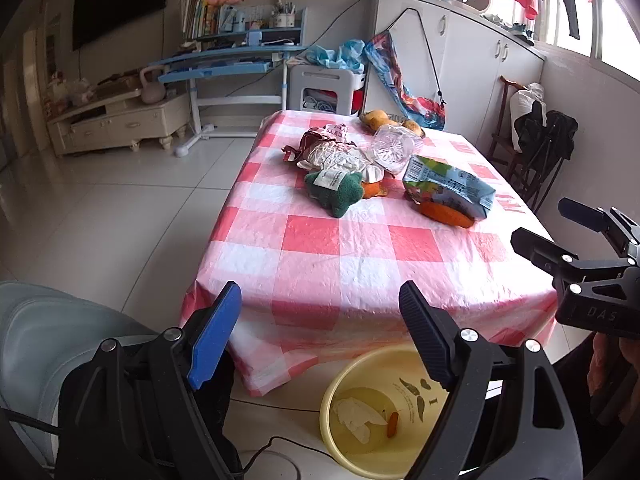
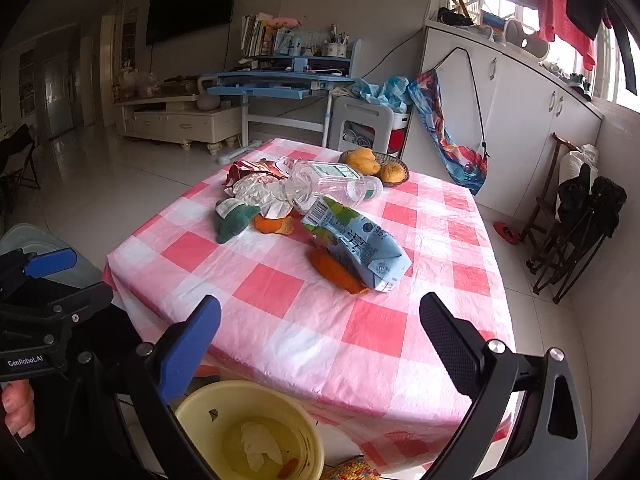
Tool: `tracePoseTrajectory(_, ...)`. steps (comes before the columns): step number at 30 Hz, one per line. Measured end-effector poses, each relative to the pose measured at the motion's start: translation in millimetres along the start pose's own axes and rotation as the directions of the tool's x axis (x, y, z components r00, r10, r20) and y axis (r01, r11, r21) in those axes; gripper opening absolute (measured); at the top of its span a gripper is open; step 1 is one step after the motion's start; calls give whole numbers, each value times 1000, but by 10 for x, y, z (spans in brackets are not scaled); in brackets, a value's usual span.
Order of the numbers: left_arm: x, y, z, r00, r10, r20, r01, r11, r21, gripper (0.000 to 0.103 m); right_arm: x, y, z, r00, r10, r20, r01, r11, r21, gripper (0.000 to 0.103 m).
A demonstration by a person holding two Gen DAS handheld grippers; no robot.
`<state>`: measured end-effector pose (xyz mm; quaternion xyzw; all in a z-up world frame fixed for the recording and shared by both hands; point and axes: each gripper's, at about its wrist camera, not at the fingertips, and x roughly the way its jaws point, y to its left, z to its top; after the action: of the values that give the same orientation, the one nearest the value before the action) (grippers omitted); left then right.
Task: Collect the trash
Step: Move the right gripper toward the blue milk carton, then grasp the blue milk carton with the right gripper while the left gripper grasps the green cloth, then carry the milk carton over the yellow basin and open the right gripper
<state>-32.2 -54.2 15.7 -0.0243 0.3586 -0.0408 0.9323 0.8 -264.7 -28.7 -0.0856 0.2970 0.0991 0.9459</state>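
Note:
On the pink checked table [image 1: 320, 256] [image 2: 304, 320] lie a blue-green snack bag [image 1: 448, 188] [image 2: 356, 244], a clear plastic bottle [image 1: 394, 148] [image 2: 332, 184] and crumpled red-white wrappers [image 1: 328, 148] [image 2: 256, 184]. A yellow bin [image 1: 340, 396] [image 2: 192, 412] on the floor at the table's near edge holds white paper and an orange scrap. My left gripper [image 1: 320, 304] is open and empty above the bin. My right gripper [image 2: 320, 316] is open and empty over the table's near edge; it also shows in the left wrist view [image 1: 540, 224].
A green plush toy [image 1: 334, 192] [image 2: 232, 220], orange plush pieces [image 1: 448, 214] [image 2: 336, 272] and a basket of mangoes [image 1: 390, 120] [image 2: 376, 164] are on the table. A grey chair [image 1: 44, 328] is at the left. White cabinets [image 2: 520, 120] and a dark folding chair [image 2: 576, 232] are at the right.

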Motion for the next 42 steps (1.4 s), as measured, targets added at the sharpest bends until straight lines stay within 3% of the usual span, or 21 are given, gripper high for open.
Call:
tracePoseTrajectory(8,391,41,295,999,-24,-38,22,999,-47,78,493,-218,265,997,12,-71,-16,998,-55,95)
tracePoseTrajectory(16,1078,-44,658,996,-12,-87,9,999,-38,78,1112,-428,407,984,26,-176,-35,998,-50,94)
tracePoseTrajectory(18,1267,-81,746,994,-9,-104,5,999,-34,78,1269,-432,409,976,28,-216,-42,997,-59,88)
tracePoseTrajectory(20,1452,-137,829,993,1,-117,-3,1000,-19,78,1420,-447,404,966,39,-257,-55,997,-56,75)
tracePoseTrajectory(24,1764,-244,961,990,36,-138,-33,999,28,78,1574,-550,374,950,103,-295,-104,994,11,56)
tracePoseTrajectory(26,1888,-290,1012,988,45,-145,-38,998,54,78,1571,-610,368,947,138,-292,-128,990,53,54)
tracePoseTrajectory(28,1990,-317,1039,988,36,-152,-27,998,62,60,1532,-643,359,949,151,-277,-137,988,70,54)
tracePoseTrajectory(31,2007,-292,1038,990,12,-141,-5,999,47,52,1439,-679,397,960,153,-234,-137,987,83,54)
tracePoseTrajectory(36,1806,-212,971,994,-9,-109,12,1000,27,44,1155,-743,450,975,173,-142,-152,978,143,54)
tracePoseTrajectory(42,1338,-215,800,997,-17,-73,20,999,49,44,679,-587,383,965,251,-77,-236,957,172,54)
